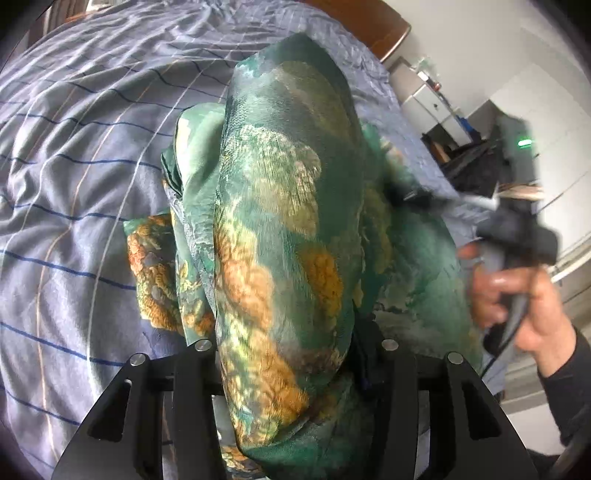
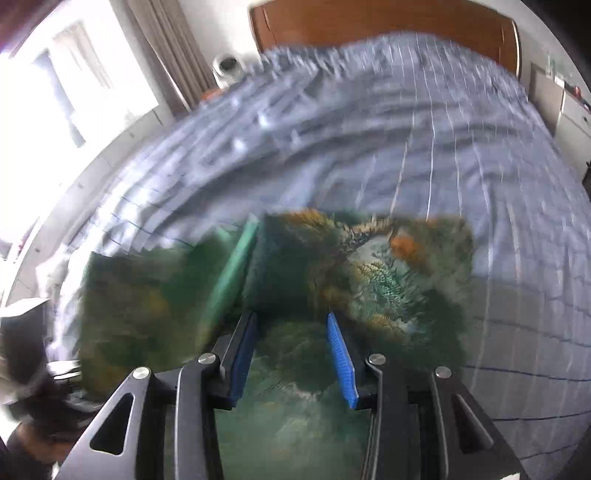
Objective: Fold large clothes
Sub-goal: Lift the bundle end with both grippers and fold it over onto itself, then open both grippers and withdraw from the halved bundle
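Left gripper (image 1: pixel 284 354): a thick roll of the green-and-orange printed garment (image 1: pixel 280 206) is filling the gap between its jaws, and the fabric is covering the pads. Cannot tell whether it is pinching or just cradling the cloth. From there the roll is running toward 12 o'clock and standing humped over the rest of the garment; my read is it is being held up so the fold can be laid over the lower layers rather than dragged across them.

Right gripper (image 2: pixel 291 343): jaws are standing spread, blue pads (image 2: pixel 341 363) bare, nothing pinched. It is hovering over the garment, which is lying folded into a rough rectangle from 9 to 2 o'clock in the right wrist view. Heavy blur there, so the fold edges are not readable. In the left wrist view this gripper is showing at 3 o'clock, the person's hand (image 1: pixel 524 295) wrapped around its handle, black sleeve at 4 o'clock.

The garment is sitting on the blue-grey striped bedspread (image 1: pixel 74 155), which is wrinkled and soft underneath. The wooden headboard (image 2: pixel 369 26) is at 12 o'clock, the window (image 2: pixel 55 74) at 10 o'clock.

Judgement: mid-fold, with the right gripper probably free to take a new grab point.
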The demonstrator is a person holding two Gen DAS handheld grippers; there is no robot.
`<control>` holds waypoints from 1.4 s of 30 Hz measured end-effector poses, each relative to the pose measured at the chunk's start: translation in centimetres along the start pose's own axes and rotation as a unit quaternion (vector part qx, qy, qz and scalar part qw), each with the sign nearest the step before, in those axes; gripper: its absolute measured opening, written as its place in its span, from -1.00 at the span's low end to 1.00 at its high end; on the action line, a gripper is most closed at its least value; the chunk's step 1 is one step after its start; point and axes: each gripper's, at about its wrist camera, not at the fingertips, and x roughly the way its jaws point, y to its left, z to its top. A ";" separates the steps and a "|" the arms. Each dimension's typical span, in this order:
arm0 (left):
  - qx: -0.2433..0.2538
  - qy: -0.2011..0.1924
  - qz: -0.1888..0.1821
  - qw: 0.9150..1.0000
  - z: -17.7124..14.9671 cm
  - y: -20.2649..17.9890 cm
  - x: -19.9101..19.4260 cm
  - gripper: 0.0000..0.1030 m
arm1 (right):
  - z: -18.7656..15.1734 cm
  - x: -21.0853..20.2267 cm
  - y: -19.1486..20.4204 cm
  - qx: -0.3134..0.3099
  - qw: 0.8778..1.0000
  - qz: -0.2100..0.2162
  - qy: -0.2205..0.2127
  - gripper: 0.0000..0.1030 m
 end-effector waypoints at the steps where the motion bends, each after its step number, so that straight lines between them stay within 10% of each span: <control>1: 0.002 0.001 0.005 1.000 0.0 -0.1 0.2 -0.06 | -0.5 1.0 0.2 0.000 1.000 -0.006 0.009 -0.22; 11: -0.002 0.001 0.006 1.000 0.1 -0.9 0.4 -0.03 | -2.9 -3.3 0.8 -0.027 0.999 -0.002 -0.033 -0.22; 19: -0.002 0.002 0.008 1.000 0.1 -1.0 0.5 -0.02 | -13.3 -12.1 2.6 -0.094 0.994 0.019 -0.057 -0.22; 39: -0.001 -0.017 0.018 1.000 -0.3 -0.5 0.7 0.16 | -16.9 -7.5 2.7 -0.096 0.995 -0.023 -0.027 -0.18; 42: -0.001 -0.046 0.024 0.999 -0.9 -1.1 -1.3 0.34 | -16.6 -9.0 2.9 -0.094 0.995 -0.020 -0.037 0.14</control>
